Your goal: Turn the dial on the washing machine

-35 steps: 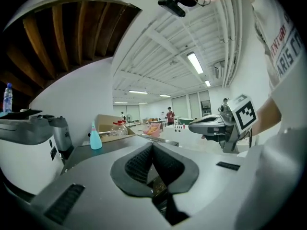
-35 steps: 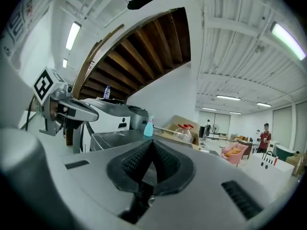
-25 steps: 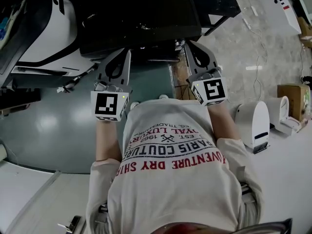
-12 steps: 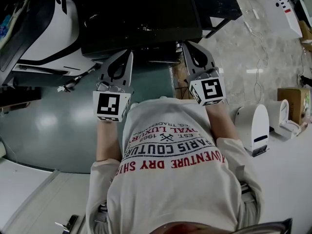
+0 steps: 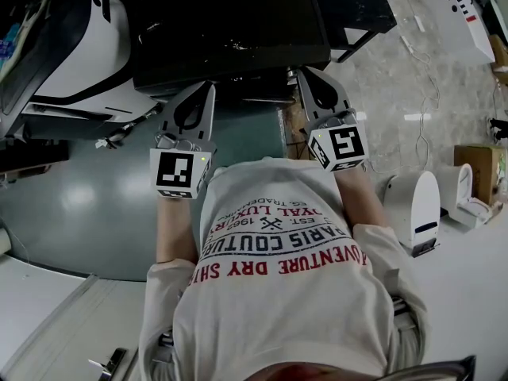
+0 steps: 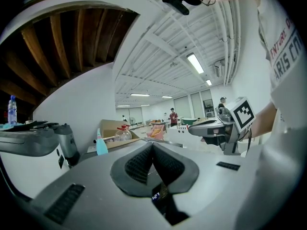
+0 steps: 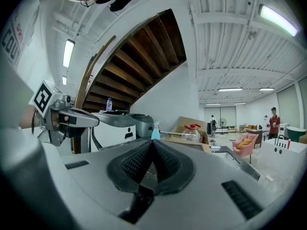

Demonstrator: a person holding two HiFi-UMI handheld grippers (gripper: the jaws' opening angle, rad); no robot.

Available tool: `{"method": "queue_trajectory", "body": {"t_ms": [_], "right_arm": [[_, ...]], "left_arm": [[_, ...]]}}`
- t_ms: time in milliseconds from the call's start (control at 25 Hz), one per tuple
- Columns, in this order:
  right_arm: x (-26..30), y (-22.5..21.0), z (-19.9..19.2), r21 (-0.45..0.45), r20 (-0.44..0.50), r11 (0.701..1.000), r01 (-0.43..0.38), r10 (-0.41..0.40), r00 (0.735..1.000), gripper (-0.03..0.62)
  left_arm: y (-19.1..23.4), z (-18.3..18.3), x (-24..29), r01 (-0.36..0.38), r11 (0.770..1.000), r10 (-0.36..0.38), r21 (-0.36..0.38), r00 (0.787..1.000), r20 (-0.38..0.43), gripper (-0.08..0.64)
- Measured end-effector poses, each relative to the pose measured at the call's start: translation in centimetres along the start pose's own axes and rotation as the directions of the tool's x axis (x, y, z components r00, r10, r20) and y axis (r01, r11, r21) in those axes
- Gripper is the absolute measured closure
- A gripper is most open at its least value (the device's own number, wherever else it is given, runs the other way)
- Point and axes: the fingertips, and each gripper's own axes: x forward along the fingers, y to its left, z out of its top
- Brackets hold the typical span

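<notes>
We hold our left gripper and right gripper side by side, just in front of the big dark machine. Both have their jaws pressed together, pinching nothing. We cannot see its dial.

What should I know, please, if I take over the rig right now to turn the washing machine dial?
Left gripper: shut, empty, held out in front of the chest.
Right gripper: shut, empty, held out beside it.
Job's things: no washing machine or dial can be made out in any view. A black flat-topped unit stands just ahead of both grippers; I cannot tell whether it is the machine.
Done: nothing to see.
Left: find the dial, grip it, turn it.
</notes>
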Motion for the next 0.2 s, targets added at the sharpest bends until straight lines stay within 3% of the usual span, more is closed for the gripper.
{"method": "queue_trajectory", "body": {"t_ms": [200], "right_arm": [[0.05,-0.13,-0.23,0.011,0.001,1.000,-0.003,0.003,1.000,0.565]], "left_arm": [[-0.15,-0.26,0.10,-0.004,1.000,0.004,-0.001,1.000,-0.003,0.545]]}}
